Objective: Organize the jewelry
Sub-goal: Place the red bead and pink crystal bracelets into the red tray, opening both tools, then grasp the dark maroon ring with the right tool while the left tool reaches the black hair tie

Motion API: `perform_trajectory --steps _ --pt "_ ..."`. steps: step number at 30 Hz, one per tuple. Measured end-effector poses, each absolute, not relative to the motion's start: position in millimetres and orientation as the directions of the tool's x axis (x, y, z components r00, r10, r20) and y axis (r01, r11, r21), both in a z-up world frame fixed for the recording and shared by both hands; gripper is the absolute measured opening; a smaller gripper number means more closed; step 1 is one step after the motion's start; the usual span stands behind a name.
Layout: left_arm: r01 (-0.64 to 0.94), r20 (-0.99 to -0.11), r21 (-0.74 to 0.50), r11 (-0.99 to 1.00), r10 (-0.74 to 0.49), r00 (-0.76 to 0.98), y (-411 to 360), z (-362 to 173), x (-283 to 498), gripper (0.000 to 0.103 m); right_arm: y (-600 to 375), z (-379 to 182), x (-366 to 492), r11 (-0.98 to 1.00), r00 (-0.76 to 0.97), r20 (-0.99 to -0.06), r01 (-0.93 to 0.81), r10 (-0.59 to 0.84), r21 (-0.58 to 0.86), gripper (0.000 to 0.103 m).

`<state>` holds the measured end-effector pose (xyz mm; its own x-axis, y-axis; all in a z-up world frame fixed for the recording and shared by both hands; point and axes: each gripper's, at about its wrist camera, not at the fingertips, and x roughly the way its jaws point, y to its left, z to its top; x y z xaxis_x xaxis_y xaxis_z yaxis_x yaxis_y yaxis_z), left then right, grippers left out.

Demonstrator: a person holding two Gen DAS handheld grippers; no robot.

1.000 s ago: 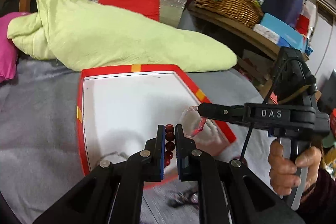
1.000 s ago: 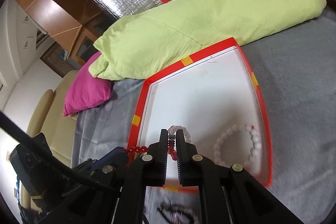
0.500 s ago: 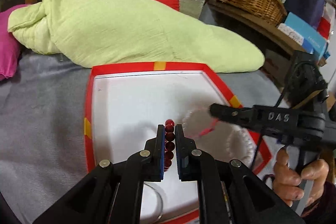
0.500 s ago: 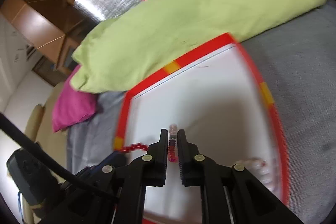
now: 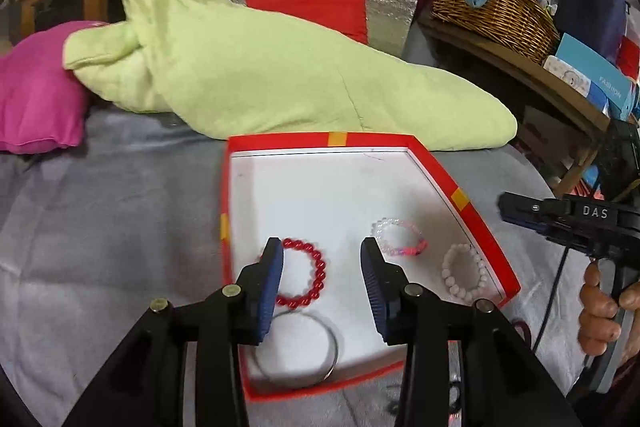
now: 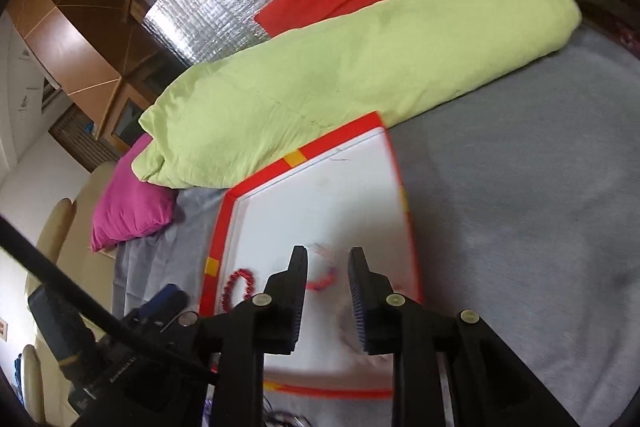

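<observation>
Two claws opening at once, both now empty: left claw (image 5: 322, 285) parted wide above the red bead bracelet (image 5: 303, 274), right claw (image 6: 328, 291) parted more narrowly above the clear-and-pink bracelet (image 6: 322, 277). A second ago each clamped tight on its bracelet; now both pieces released onto the white floor of the red-rimmed box (image 5: 466, 199), so two more items put away. Counted inside the box: four pieces. One red bead bracelet near the left rim, one clear-and-pink bracelet (image 5: 398, 237) towards the right rim, one white bead bracelet (image 5: 464, 273) by the right near corner, one plain metal bangle (image 5: 296, 351) against the near rim. More small dark jewelry (image 5: 454, 393), uncounted, loose on the grey bed just past the near rim, probably next.
</observation>
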<state>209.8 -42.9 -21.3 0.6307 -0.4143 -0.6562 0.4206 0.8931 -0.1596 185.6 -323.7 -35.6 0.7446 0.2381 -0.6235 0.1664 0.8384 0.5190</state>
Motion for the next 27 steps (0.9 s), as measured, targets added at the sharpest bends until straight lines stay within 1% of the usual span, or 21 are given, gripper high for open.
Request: perform_trajectory --steps 3,5,7,10,16,21,27 --pt "0.396 -0.655 -0.143 0.907 -0.386 0.649 -31 -19 193 0.042 -333 -34 169 0.840 0.743 -0.631 0.182 0.223 0.512 0.024" --pt "0.380 -0.659 -0.129 0.916 -0.365 0.657 -26 -20 183 0.051 -339 -33 159 0.839 0.741 -0.637 0.193 0.215 0.508 0.024" --pt "0.371 -0.666 -0.085 0.925 -0.330 0.669 -22 -20 168 0.058 -343 -32 149 0.836 0.737 -0.642 0.203 0.213 0.510 0.024" --pt "0.376 -0.669 -0.052 0.925 -0.312 0.675 -19 -21 150 0.063 -346 -31 133 0.832 0.729 -0.651 0.215 0.212 0.512 0.024" --pt "0.355 -0.691 -0.041 0.934 -0.283 0.665 -3 -26 119 0.064 -343 -35 100 0.816 0.710 -0.663 0.226 0.237 0.533 0.024" --pt "0.351 -0.704 -0.050 0.935 -0.283 0.652 8 -33 98 0.065 -335 -42 75 0.824 0.671 -0.696 0.227 0.254 0.519 0.024" --pt "0.411 -0.710 0.001 0.912 -0.289 0.642 2 -40 84 0.065 -338 -52 70 0.833 0.641 -0.733 0.260 0.228 0.488 0.024"
